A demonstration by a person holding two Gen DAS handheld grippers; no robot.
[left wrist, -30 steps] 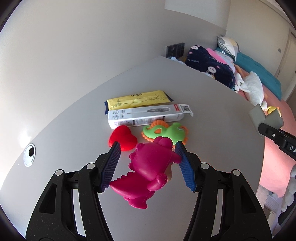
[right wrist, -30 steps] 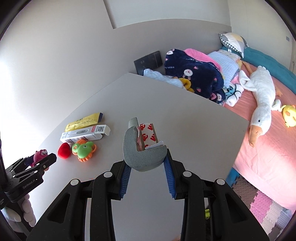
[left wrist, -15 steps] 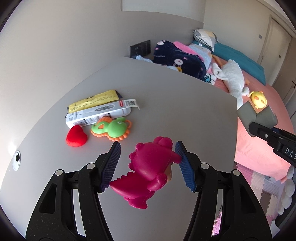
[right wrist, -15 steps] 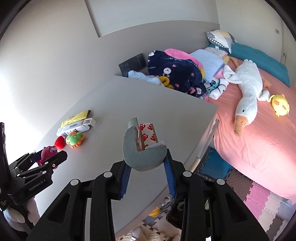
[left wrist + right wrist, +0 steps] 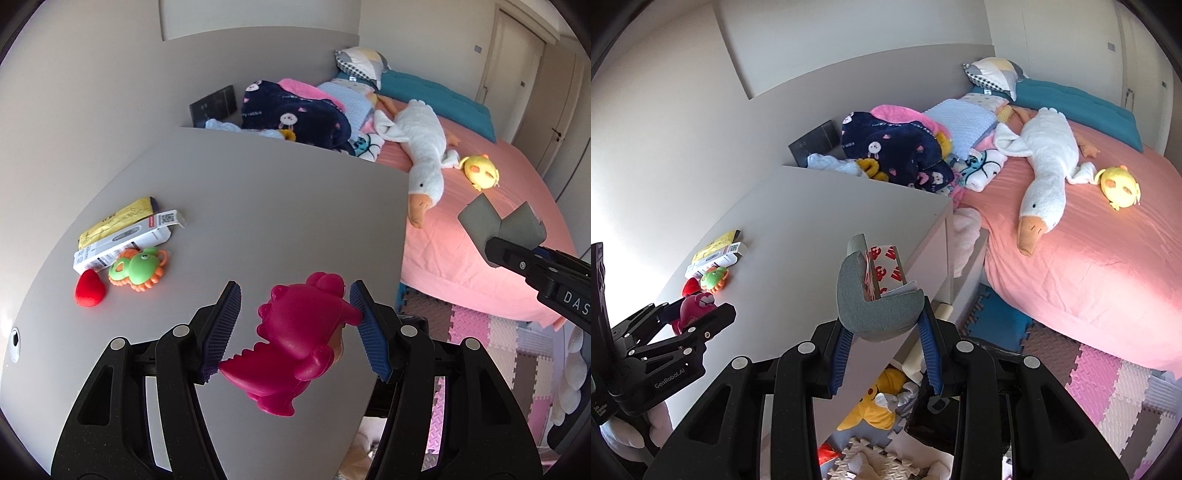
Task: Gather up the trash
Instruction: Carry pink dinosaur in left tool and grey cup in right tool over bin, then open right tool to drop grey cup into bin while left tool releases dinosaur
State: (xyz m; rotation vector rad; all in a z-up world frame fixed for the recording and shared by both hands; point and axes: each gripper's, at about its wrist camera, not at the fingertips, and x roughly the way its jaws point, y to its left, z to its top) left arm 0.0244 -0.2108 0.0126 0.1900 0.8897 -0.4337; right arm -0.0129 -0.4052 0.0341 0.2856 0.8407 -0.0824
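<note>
Left wrist view: left gripper [image 5: 295, 328] nearest, jaws roughly half spread, clamped on a magenta dinosaur toy [image 5: 295, 343]; right pad presses the toy's head, left pad meets its spiked tail. Toy is lifted clear of the grey table [image 5: 266, 206], over its near right part. Farther left on the table: red heart [image 5: 89, 293], green and orange toy [image 5: 138, 269], white box [image 5: 122, 245] touching it, yellow packet [image 5: 118, 221] just behind the box. At right, the right gripper's fingertip carries a grey foam piece [image 5: 502, 221] above the pink bed [image 5: 498, 266].

Right wrist view: right gripper [image 5: 882, 325] near, jaws narrowly set and closed on the curved grey foam piece, which has red-and-white printed backing paper [image 5: 886, 262] on its inner face. It hangs over the table's near right corner. Below lie a yellow plush [image 5: 871, 406] and foam floor mats [image 5: 1108, 387]. Left, the other gripper with the pink toy. Beyond, a white goose plush [image 5: 1045, 166] and a small yellow plush [image 5: 1119, 182] on the bed; navy blanket [image 5: 897, 151] at the far table edge.
</note>
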